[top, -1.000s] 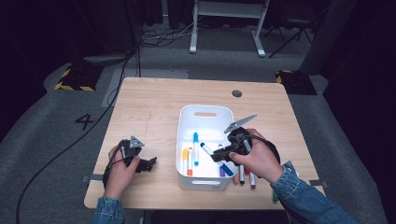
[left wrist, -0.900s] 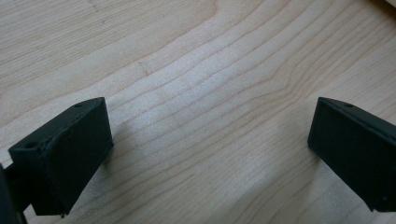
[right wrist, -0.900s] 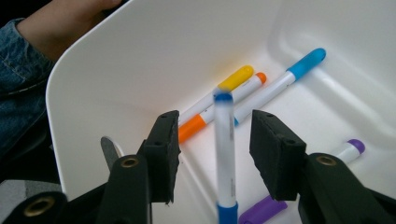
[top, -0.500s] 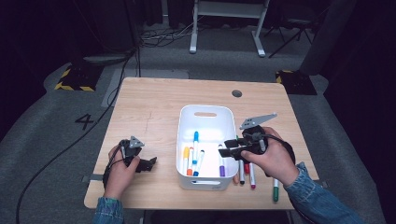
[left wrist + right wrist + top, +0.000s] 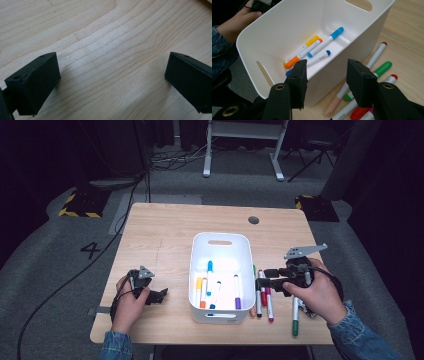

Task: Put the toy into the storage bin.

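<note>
Two grippers, one white bin, markers in and beside it

Dark grey carpet surrounded the table, a pale wood top with a small round grommet near its far edge. Behind it stood the white legs of a stand, a tangle of cables on the floor, and two yellow-and-black striped blocks, one off each far corner. A number 4 was marked on the carpet at the left.

The white bin sat on the middle of the table, nearer the person's edge. Five markers lay on its floor: a light blue one, a yellow one, an orange one, a dark blue one and a purple one. Just right of the bin, more markers lay on the wood: a red one, a pink one and, further right, a green one.

The right gripper hung above those loose markers, pointing toward the bin's right wall. Its jaws had just been opening and stood apart with nothing between them; in the right gripper view the bin's rim showed through the gap.

The left gripper rested low over bare wood left of the bin, jaws spread wide and empty.
</note>
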### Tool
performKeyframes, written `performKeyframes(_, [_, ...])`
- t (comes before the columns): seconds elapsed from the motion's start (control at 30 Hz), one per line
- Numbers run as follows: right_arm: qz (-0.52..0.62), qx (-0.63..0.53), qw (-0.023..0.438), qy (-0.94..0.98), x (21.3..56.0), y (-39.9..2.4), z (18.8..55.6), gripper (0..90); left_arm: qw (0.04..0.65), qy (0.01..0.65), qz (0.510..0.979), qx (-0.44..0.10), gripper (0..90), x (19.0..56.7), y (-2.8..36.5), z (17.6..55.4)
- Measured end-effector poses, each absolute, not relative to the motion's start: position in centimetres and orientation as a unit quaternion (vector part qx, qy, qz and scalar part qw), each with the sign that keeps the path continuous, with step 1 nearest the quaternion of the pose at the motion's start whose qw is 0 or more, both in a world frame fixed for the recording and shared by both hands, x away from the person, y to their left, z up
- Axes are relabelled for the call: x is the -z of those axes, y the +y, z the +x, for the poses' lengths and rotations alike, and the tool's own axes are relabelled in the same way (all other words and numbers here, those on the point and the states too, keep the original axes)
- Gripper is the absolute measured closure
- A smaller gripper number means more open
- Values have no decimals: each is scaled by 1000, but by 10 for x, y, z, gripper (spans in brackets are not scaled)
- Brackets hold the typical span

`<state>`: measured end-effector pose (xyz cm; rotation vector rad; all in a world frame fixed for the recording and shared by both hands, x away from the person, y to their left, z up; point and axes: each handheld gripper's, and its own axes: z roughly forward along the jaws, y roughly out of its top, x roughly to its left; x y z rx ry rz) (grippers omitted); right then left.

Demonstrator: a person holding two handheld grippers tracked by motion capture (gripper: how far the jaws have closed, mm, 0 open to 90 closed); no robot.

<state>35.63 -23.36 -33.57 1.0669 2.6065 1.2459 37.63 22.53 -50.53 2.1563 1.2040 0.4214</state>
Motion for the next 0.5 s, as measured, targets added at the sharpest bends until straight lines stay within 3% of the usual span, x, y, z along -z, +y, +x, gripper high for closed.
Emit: performKeyframes(0.5, [392,-377,40,839,350,-279,338,527,313,457,817,-160,1,505,225,376])
